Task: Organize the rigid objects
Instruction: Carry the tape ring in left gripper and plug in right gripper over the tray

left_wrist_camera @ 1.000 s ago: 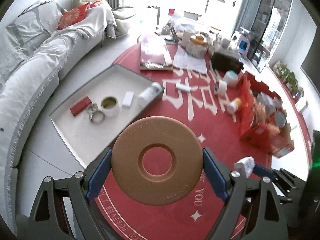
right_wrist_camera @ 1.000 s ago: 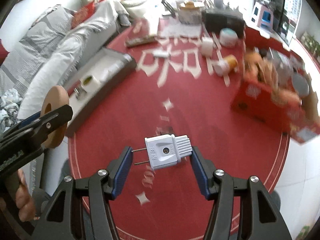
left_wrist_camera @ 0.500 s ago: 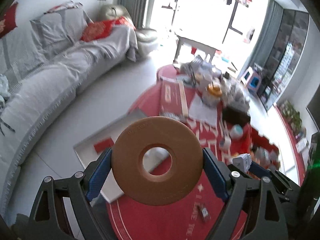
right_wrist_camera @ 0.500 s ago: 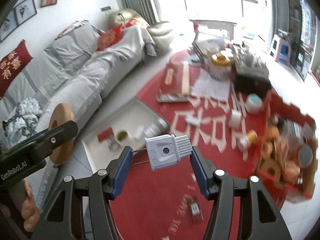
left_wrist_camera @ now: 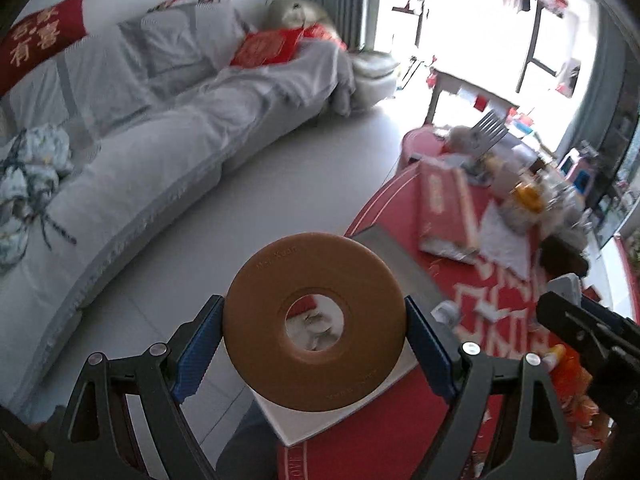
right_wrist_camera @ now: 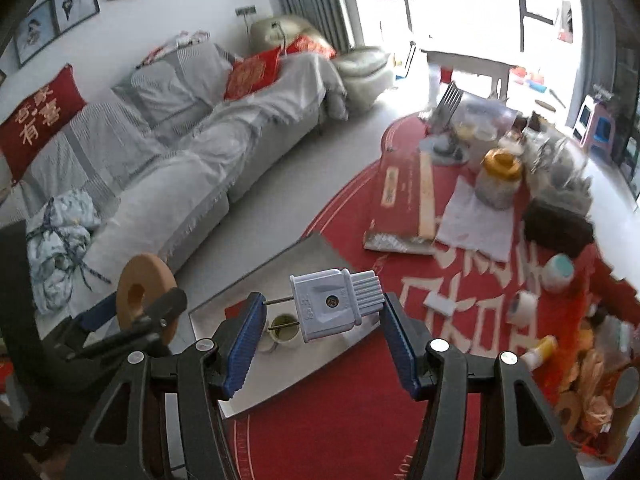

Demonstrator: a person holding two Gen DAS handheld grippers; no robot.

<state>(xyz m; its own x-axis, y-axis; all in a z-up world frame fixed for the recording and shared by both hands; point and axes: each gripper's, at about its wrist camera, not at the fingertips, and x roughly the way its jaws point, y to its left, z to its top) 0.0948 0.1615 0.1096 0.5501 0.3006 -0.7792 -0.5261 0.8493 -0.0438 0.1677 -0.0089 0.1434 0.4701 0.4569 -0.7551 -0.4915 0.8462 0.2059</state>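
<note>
Your left gripper [left_wrist_camera: 314,334] is spread wide and clamps the flat brown wooden ring [left_wrist_camera: 313,322] by its rim. Your right gripper [right_wrist_camera: 322,330] pinches the white two-prong plug [right_wrist_camera: 334,304] end to end, above the white rectangular tray [right_wrist_camera: 320,356].

Grey sofa [right_wrist_camera: 168,152], bright window [right_wrist_camera: 460,4]

tan-brown ring [left_wrist_camera: 314,322] at lower centre; pale grey plug [right_wrist_camera: 336,304] at centre of the right wrist view; blue ribbed pads [right_wrist_camera: 242,350] on black tongs; red rug [right_wrist_camera: 472,288] with white characters; grey striped sofa [right_wrist_camera: 168,140], red cushions [right_wrist_camera: 38,118].
</note>
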